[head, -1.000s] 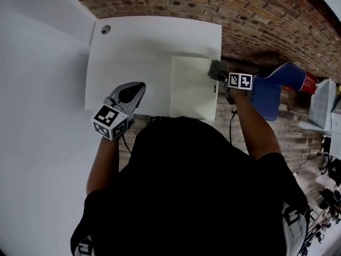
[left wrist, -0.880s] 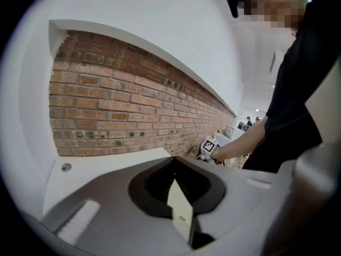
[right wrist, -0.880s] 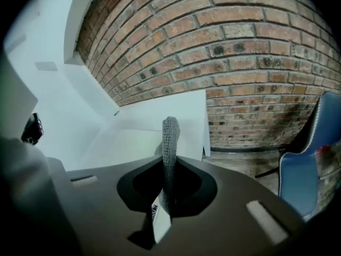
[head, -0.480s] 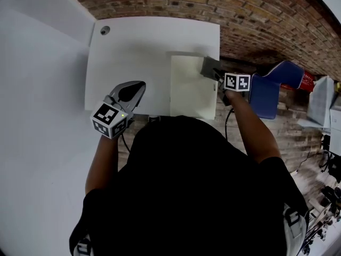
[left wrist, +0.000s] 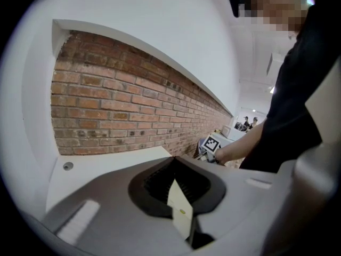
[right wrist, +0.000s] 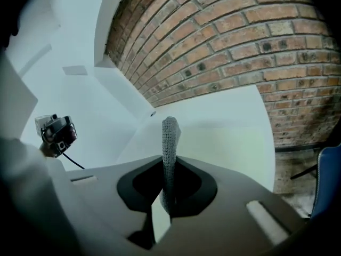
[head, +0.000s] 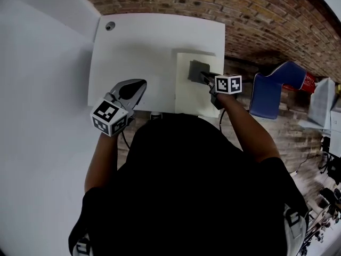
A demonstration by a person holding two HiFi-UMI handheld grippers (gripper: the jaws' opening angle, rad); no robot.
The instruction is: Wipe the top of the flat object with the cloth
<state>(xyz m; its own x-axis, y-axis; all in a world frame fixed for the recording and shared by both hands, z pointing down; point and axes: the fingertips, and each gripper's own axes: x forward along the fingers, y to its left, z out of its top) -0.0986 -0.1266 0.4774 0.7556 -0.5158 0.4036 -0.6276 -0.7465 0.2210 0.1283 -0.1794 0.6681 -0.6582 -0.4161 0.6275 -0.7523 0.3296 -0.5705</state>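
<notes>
A pale cream flat board (head: 186,97) lies on the right part of the white table (head: 133,52). My right gripper (head: 205,79) is shut on a grey knitted cloth (head: 196,71), which rests on the board's far half. In the right gripper view the cloth (right wrist: 170,143) stands up pinched between the jaws, with the board (right wrist: 234,148) spread beyond it. At the table's near edge, left of the board, my left gripper (head: 130,92) hovers; in the left gripper view its jaws (left wrist: 176,169) meet with nothing between them.
A round cable hole (head: 110,26) sits in the table's far left corner. A blue chair (head: 272,92) stands on the brick floor to the right of the table. A white wall runs along the left side.
My right gripper has carried the cloth leftward from the board's right edge onto the board's top. The left gripper has barely moved.
</notes>
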